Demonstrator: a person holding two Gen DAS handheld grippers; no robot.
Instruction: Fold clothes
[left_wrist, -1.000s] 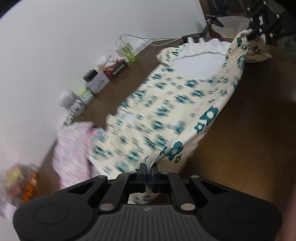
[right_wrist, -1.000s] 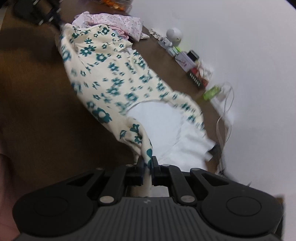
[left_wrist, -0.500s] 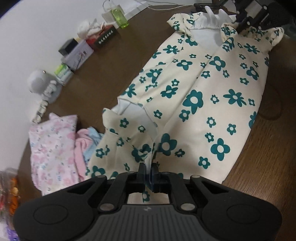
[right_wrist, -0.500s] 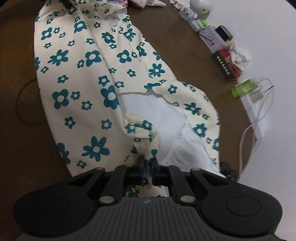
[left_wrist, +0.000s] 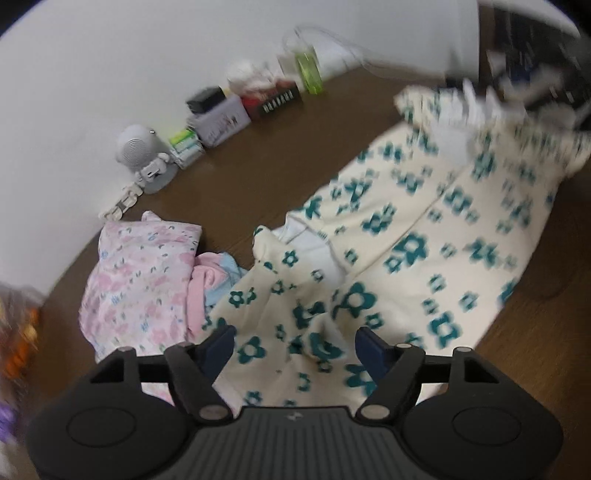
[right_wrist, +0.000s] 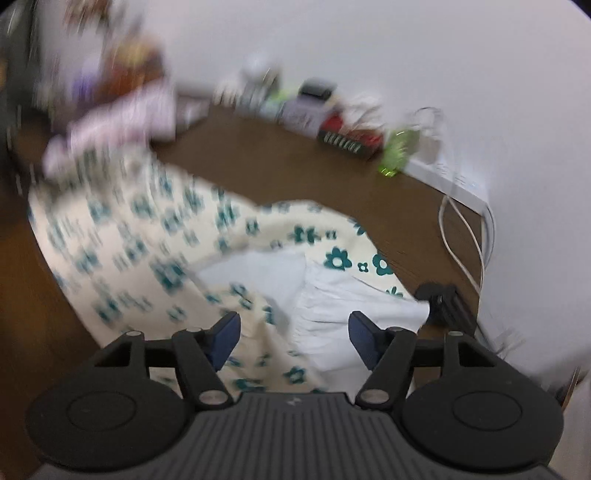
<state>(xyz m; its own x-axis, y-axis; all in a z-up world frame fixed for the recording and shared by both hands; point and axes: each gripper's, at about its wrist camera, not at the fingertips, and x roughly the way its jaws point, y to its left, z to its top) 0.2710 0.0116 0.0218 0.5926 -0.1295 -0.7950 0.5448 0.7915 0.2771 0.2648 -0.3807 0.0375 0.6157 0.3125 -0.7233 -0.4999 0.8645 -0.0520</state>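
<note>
I've got the brown worktop (left_wrist: 258, 173) under both cams, white wall (left_wrist: 110, 55) behind it. Biggest thing on it is the cream garment w/ teal flowers (left_wrist: 413, 251), laid out flat across the worktop's middle, running from near my left claw up toward the far right of the left-wrist view. In the right-wrist view the same garment (right_wrist: 140, 236) stretches away to the left, and its white lining (right_wrist: 258, 273) shows at the near end, w/ a white ruffled edge (right_wrist: 351, 306) just ahead of the claw. That view is badly blurred on its left half.

Beside the garment, at left in the left-wrist view, sits a pink floral cloth pile (left_wrist: 140, 280), touching the flowered fabric at its near edge; a pink and pale-blue piece (left_wrist: 214, 277) is tucked btwn them.

Left claw (left_wrist: 294, 345): jaws opening, blue pads well apart, a rumpled bit of the flowered fabric lying btwn them but not pinched. Right claw (right_wrist: 294, 334): jaws opening too, pads apart, fabric and white lining btwn them, nothing clamped.

Along the wall: a grey box (left_wrist: 221, 122), a dark box w/ red top (left_wrist: 277, 99), a green bottle (left_wrist: 310, 70), a small white round-headed figure (left_wrist: 140, 147). White cable (right_wrist: 465, 236) loops off a white power strip (right_wrist: 443, 177) near the worktop's right end, w/ a black clip-like thing (right_wrist: 443, 302) below it.
</note>
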